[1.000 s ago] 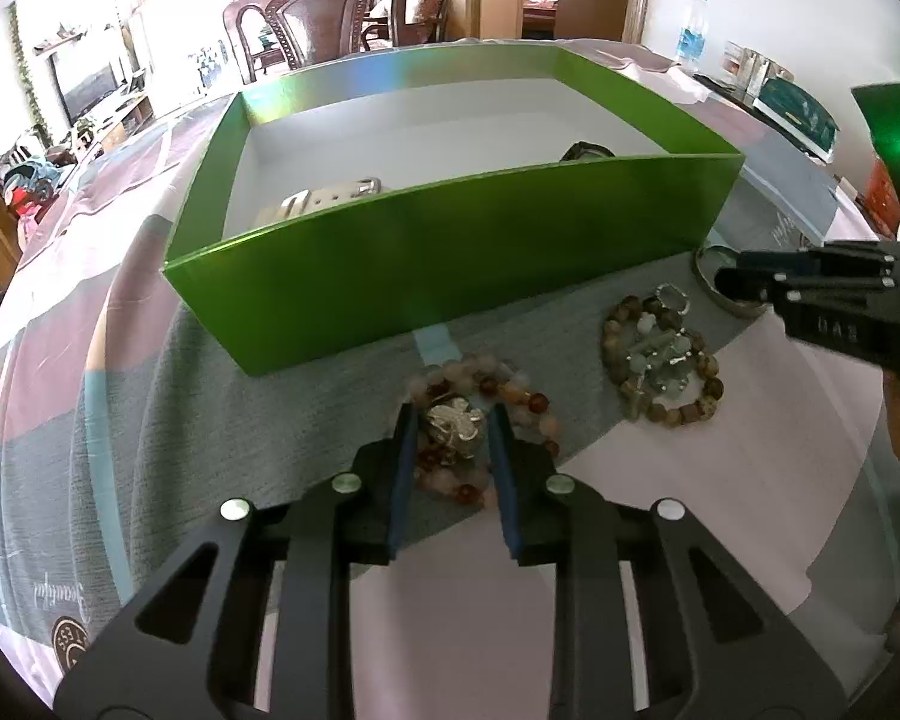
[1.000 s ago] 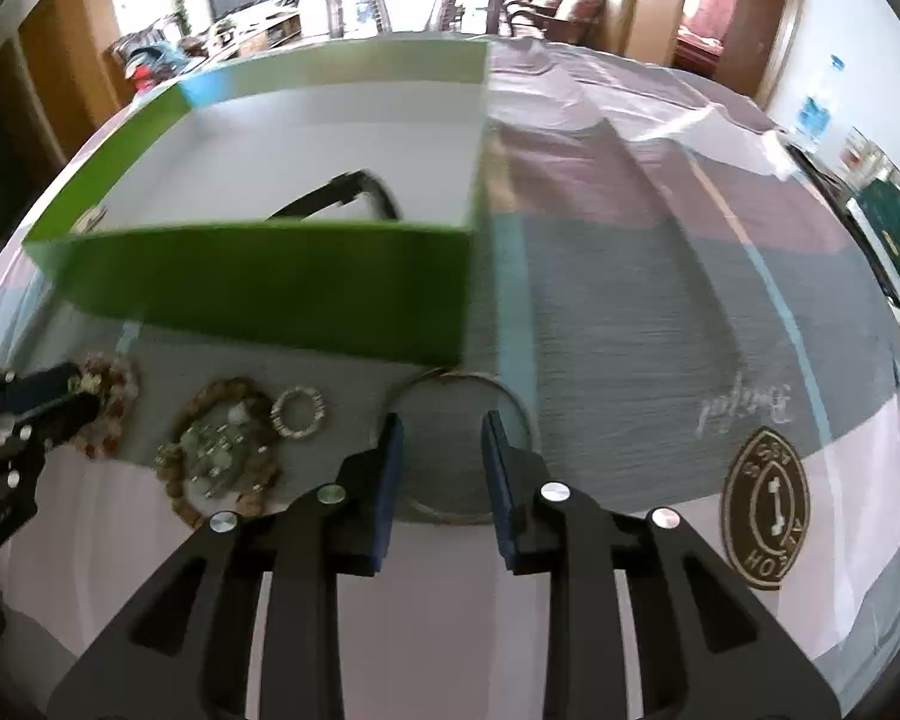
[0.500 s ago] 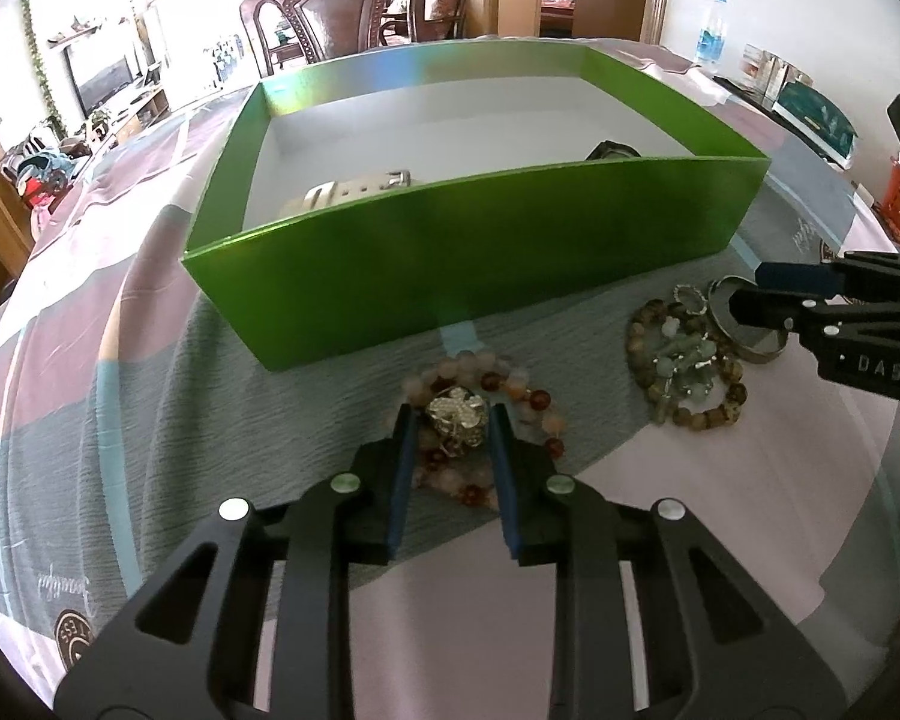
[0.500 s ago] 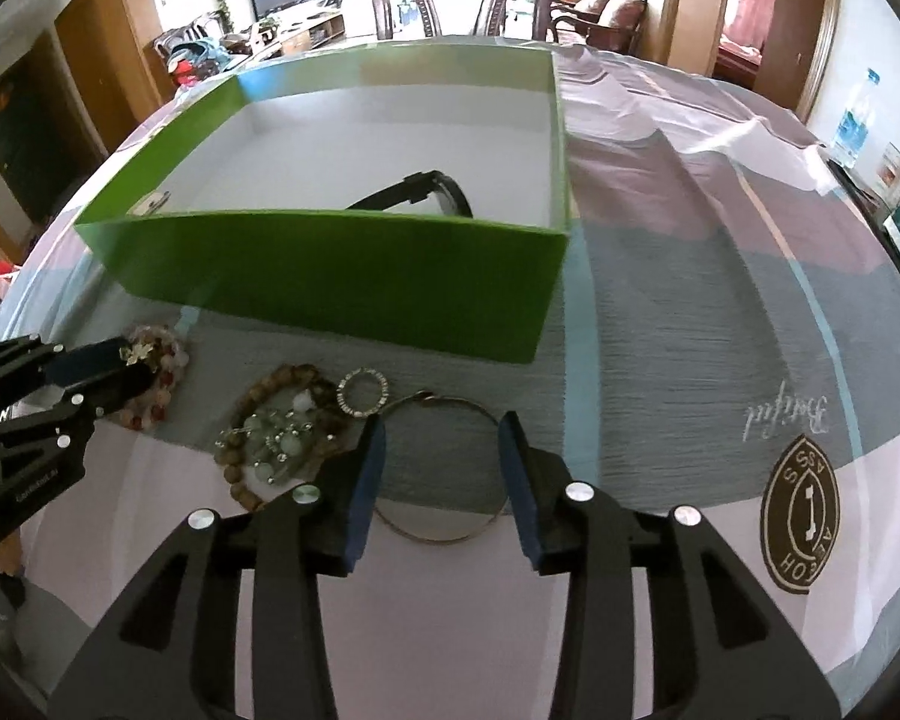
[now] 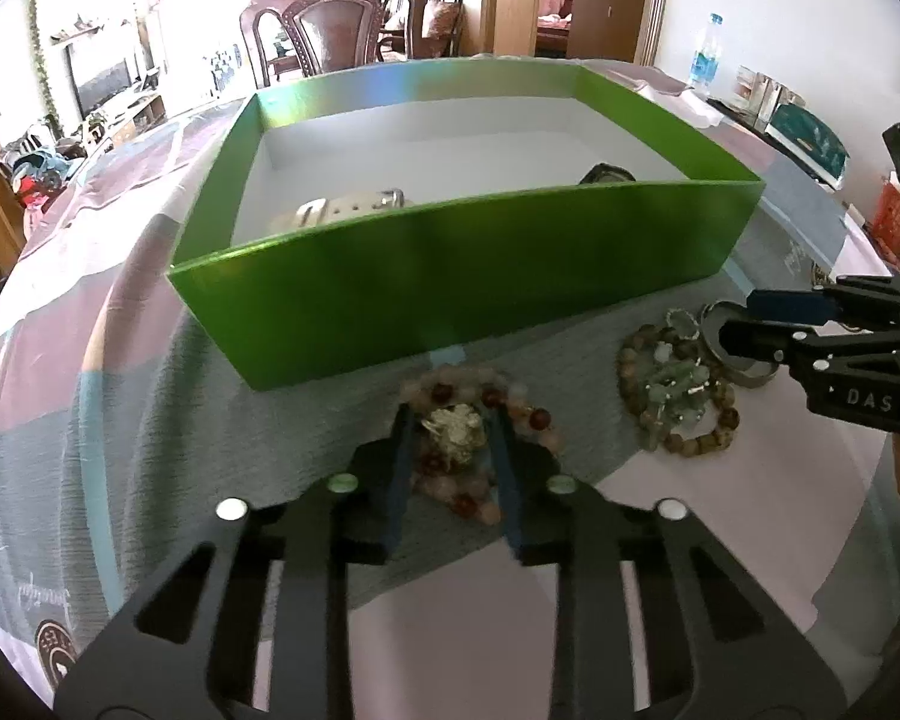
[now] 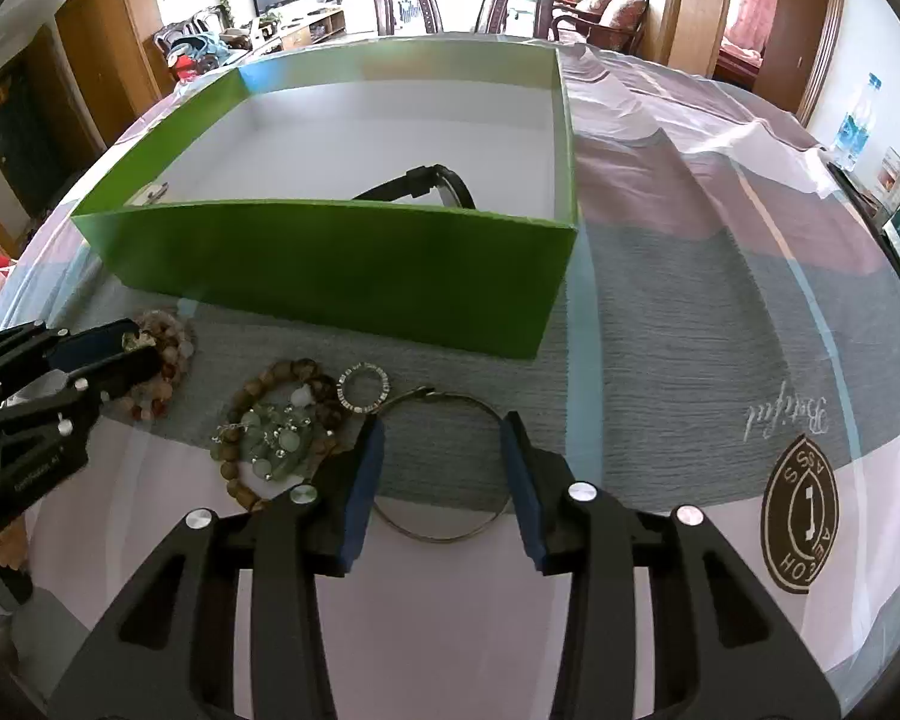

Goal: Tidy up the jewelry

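On the left, the left tongs (image 5: pixel 450 444) are keeping a narrow gap around the gold charm of the pink bead bracelet (image 5: pixel 480 414), which is lying on the desk (image 5: pixel 120 420) just in front of the green box (image 5: pixel 450 282). The pads look to be touching the charm, though nothing is lifted. In the middle, the brown bead bracelet (image 6: pixel 282 420) and small ring (image 6: pixel 364 386) are lying untouched. On the right, the right tongs (image 6: pixel 444 474) are standing wider than a second ago: the jaws are now straddling the thin wire bangle (image 6: pixel 444 468) without pressing it. Judging by this, both hands are lining up grasps, so two pieces should soon be going into the box.
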Motion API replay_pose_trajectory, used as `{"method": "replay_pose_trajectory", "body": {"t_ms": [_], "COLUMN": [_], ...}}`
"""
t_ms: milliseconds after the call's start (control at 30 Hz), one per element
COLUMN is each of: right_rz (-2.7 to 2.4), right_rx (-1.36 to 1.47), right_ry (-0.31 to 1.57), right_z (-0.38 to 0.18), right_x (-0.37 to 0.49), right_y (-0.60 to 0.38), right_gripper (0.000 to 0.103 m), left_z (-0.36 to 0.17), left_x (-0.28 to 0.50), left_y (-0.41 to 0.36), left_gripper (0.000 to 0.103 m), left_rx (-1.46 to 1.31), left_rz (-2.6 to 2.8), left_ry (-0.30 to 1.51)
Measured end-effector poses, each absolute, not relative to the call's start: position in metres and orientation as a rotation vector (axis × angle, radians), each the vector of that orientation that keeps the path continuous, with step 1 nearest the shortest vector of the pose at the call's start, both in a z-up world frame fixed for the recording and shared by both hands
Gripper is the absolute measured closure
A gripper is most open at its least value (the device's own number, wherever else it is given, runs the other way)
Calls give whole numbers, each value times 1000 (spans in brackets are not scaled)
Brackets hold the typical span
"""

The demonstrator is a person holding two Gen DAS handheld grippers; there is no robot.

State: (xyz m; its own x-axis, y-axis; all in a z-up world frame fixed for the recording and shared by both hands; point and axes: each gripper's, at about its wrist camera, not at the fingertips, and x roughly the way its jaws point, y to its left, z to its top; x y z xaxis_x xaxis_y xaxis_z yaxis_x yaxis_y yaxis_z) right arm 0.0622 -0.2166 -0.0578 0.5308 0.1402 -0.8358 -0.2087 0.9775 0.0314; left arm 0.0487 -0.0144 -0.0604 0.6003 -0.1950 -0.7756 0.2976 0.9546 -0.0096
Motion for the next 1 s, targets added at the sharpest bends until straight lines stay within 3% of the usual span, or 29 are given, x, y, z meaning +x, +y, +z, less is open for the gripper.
{"method": "replay_pose_trajectory", "body": {"t_ms": [467, 1000], "right_rz": [40, 106], "right_rx": [-20, -159], "right_ry": [991, 1004], "right_z": [-55, -65], "right_x": [73, 63], "right_y": [-254, -222], "right_gripper": [62, 65], "left_z": [-46, -51], "left_x": [40, 45], "left_y": [-13, -7], "left_gripper": [79, 79], "left_rx": [128, 132], "left_rz": [-279, -233], "left_ry": [837, 862]}}
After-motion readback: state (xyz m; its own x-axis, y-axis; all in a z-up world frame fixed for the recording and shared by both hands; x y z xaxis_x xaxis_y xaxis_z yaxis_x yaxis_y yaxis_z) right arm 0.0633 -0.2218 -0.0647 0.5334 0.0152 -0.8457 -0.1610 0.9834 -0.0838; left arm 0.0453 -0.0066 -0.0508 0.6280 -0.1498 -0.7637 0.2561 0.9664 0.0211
